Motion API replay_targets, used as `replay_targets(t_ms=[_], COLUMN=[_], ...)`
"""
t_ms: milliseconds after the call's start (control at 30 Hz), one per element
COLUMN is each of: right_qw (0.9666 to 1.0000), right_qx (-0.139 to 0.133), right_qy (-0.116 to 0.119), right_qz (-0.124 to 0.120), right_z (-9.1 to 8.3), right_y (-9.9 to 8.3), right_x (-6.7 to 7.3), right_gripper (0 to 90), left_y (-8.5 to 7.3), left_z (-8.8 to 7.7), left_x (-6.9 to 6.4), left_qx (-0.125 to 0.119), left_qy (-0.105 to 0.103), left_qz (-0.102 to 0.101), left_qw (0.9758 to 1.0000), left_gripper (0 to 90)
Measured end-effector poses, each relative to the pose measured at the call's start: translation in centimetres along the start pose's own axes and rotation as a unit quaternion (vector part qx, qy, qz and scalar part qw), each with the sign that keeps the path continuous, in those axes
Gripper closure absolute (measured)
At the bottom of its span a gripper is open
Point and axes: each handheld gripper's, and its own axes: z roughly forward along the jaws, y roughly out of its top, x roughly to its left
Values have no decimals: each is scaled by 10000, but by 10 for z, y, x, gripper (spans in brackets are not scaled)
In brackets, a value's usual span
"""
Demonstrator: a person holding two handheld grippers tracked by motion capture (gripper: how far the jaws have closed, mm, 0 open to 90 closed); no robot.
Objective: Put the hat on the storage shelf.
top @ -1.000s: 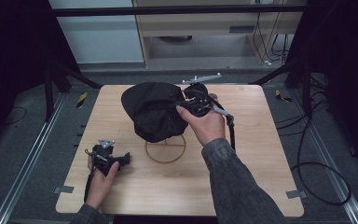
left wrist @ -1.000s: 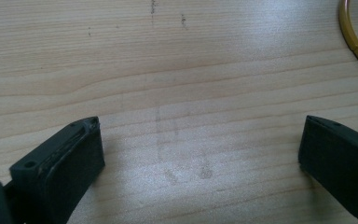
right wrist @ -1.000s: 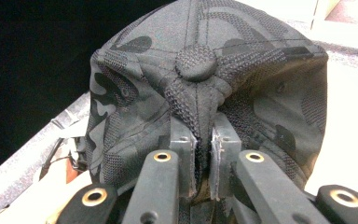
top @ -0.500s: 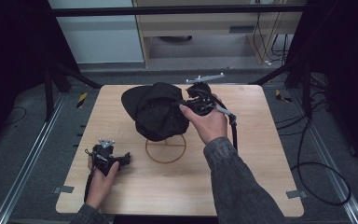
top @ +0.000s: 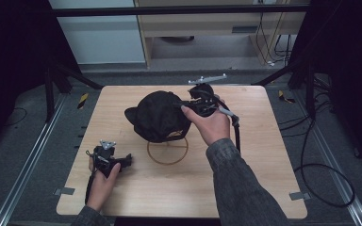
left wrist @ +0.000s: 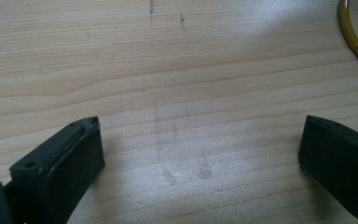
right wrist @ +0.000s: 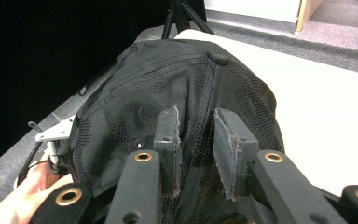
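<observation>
A black mesh cap (top: 158,115) sits on top of a gold wire stand whose ring base (top: 167,150) lies on the wooden table (top: 254,141). My right gripper (top: 186,104) is at the cap's right side, pointing left into it. In the right gripper view its jaws (right wrist: 198,116) have just been opening. They stand a little apart, with the cap's fabric (right wrist: 168,84) showing in the gap and not pinched. My left gripper (top: 127,160) rests low at the table's front left. Its jaws (left wrist: 200,123) are wide apart over bare wood, with the gold ring (left wrist: 354,42) off to one side.
The table's edges run close behind the cap and in front of the left hand. Dark frame legs (top: 56,80) and cables (top: 320,174) lie on the floor around the table. The left hand and its gripper (right wrist: 51,135) appear beyond the cap in the right gripper view.
The cap has drawn in from a wider, slumped shape to a rounder one over the stand. Both hands have stayed where they were.
</observation>
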Motion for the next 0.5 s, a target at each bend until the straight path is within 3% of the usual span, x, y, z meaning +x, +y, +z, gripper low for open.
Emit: replay_targets(t_ms=[500], right_qw=[9999], right_qx=[-108], right_qy=[1], right_qz=[33], right_z=[-24], right_y=[-3], right_x=[-10], right_gripper=[697], left_y=[0], left_z=[0], left_x=[0], left_qx=[-1], left_qy=[0], left_qz=[1], left_qw=[10000], left_gripper=[0])
